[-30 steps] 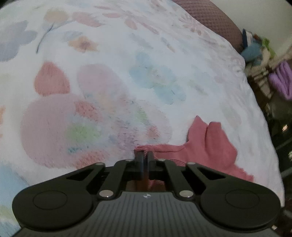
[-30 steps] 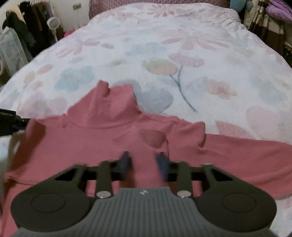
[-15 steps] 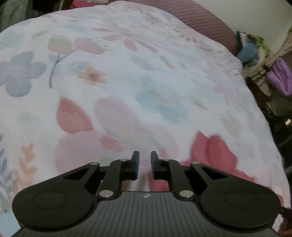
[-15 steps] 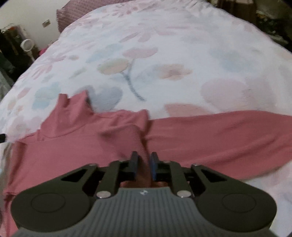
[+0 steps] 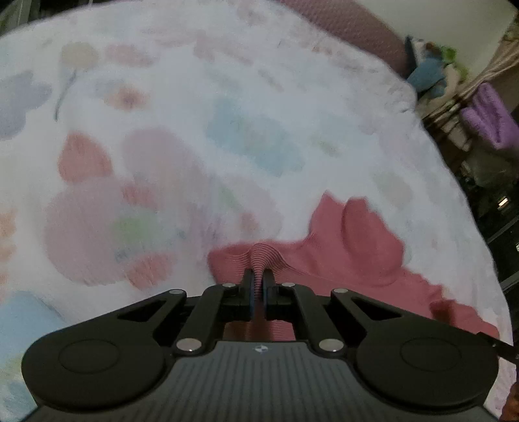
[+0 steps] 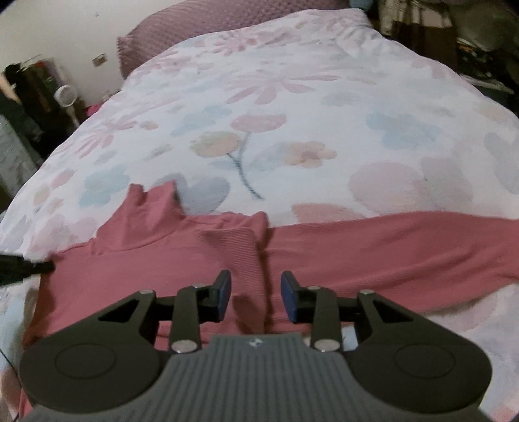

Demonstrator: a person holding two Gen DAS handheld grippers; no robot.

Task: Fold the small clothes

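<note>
A pink ribbed top (image 6: pixel 155 256) with a high collar (image 6: pixel 152 207) lies on the floral bedspread (image 6: pixel 292 107), one long sleeve (image 6: pixel 405 240) stretched out to the right. My left gripper (image 5: pixel 258 279) is shut on a pinched ridge of the top's fabric (image 5: pixel 264 256) near its edge. In the right wrist view my right gripper (image 6: pixel 256 292) hovers over the top's middle; its jaws are opening, a raised fold of cloth (image 6: pixel 243 256) stands between the blue pads (image 6: pixel 223 293) without touching them. The left gripper's tip (image 6: pixel 35 267) shows at the garment's left edge.
A mauve pillow (image 6: pixel 207 26) lies at the head of the bed. Clutter, a fan (image 6: pixel 65 95) and dark clothes stand left of the bed; purple cloth (image 5: pixel 486 120) and a blue toy (image 5: pixel 428 74) lie beyond its right side.
The left gripper opened briefly, then closed again on the top's edge and lifted a ridge of it. The right gripper let go of the fabric and spread its jaws.
</note>
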